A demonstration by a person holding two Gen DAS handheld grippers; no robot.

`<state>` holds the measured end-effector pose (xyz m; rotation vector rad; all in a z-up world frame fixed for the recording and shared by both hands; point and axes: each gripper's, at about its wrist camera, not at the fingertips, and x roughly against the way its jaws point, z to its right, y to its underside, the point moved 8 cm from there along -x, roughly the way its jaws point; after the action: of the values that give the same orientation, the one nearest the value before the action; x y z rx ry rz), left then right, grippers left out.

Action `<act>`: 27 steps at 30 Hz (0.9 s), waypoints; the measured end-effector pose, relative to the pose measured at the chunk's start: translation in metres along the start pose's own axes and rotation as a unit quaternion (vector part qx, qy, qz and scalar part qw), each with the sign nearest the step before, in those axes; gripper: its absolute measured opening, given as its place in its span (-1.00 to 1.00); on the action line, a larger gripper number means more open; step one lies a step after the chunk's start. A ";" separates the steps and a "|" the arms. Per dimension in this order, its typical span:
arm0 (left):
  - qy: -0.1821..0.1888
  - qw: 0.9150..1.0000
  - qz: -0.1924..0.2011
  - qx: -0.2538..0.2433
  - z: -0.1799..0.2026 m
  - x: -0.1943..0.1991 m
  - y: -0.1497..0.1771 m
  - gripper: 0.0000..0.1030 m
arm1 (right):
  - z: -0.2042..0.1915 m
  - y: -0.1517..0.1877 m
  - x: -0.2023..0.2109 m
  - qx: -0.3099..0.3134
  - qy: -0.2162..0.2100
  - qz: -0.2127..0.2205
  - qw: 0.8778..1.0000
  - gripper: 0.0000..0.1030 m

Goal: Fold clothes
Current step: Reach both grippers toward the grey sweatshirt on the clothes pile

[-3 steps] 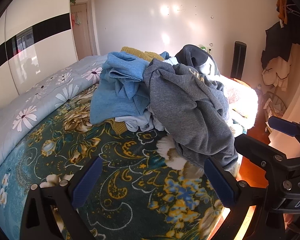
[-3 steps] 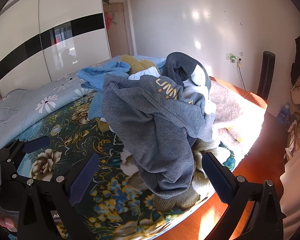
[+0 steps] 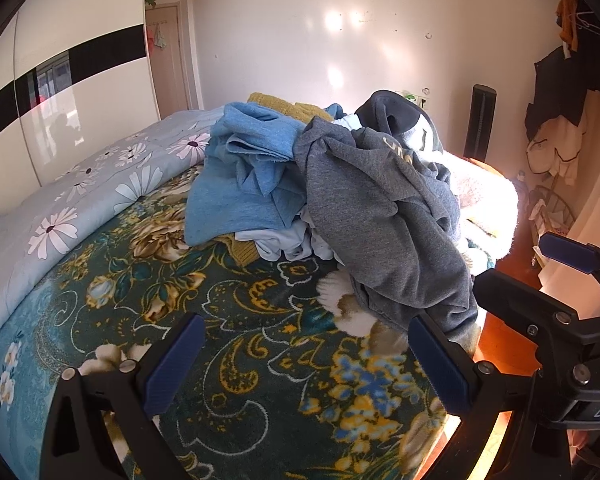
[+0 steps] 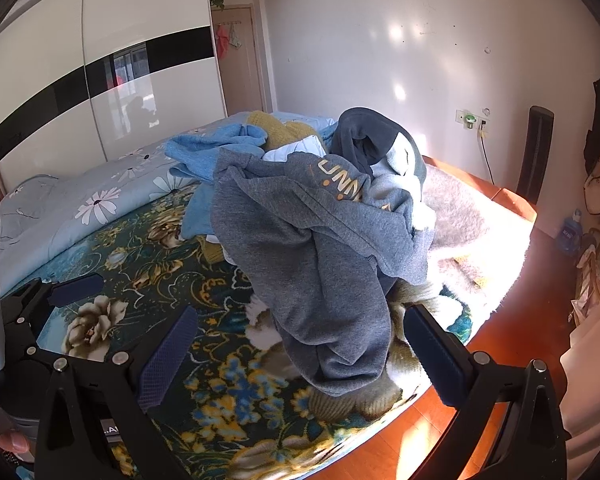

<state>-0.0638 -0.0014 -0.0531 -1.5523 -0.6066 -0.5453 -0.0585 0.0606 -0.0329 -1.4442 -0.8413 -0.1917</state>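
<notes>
One big dark-green floral bedspread (image 3: 228,344) carries an unfolded clothes heap at 12 o'clock, a grey fleece sweatshirt (image 4: 320,248) draped over a light-blue knit top (image 3: 240,184). Left gripper (image 3: 306,364) and right gripper (image 4: 300,352) both hover short of it, jaws spread wide, holding nothing.

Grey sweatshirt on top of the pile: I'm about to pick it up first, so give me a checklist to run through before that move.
1. Left hand-held gripper open and holding nothing: ok.
2. Right hand-held gripper open and holding nothing: ok.
3. Grey sweatshirt lies on top of the pile, nothing over it: ok.
4. Its lower end hangs toward the bed edge, between the right gripper's fingers in that view: ok.
5. Bare floral blanket in front of the pile to fold on: ok.
6. Sweatshirt free of the blue garment beside it: cannot tell, they overlap.
</notes>
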 end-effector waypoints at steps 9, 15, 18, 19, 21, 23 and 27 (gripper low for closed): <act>0.000 1.000 0.015 0.021 -0.009 0.010 0.000 1.00 | -0.006 -0.005 0.006 0.017 0.003 0.002 1.000 1.00; 0.002 1.000 0.014 0.025 -0.013 0.011 -0.001 1.00 | 0.000 -0.006 0.012 0.009 0.001 0.012 1.000 1.00; 0.002 1.000 0.013 0.026 -0.015 0.011 -0.002 1.00 | -0.001 -0.005 0.013 0.011 0.000 0.013 1.000 1.00; 0.003 1.000 0.013 0.027 -0.015 0.011 -0.002 1.00 | -0.001 -0.005 0.013 0.012 0.000 0.014 1.000 1.00; -0.003 1.000 0.013 0.023 -0.015 0.012 -0.002 1.00 | -0.002 -0.005 0.014 0.013 0.000 0.014 1.000 1.00; -0.006 1.000 0.020 0.022 -0.015 0.014 -0.004 1.00 | -0.003 -0.005 0.014 0.014 0.000 0.014 1.000 1.00; -0.006 0.999 0.030 0.024 -0.015 0.019 -0.006 1.00 | -0.003 -0.006 0.017 0.011 -0.003 0.017 1.000 1.00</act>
<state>-0.0538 -0.0150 -0.0352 -1.5235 -0.5762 -0.4729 -0.0490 0.0635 -0.0170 -1.4374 -0.8203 -0.1527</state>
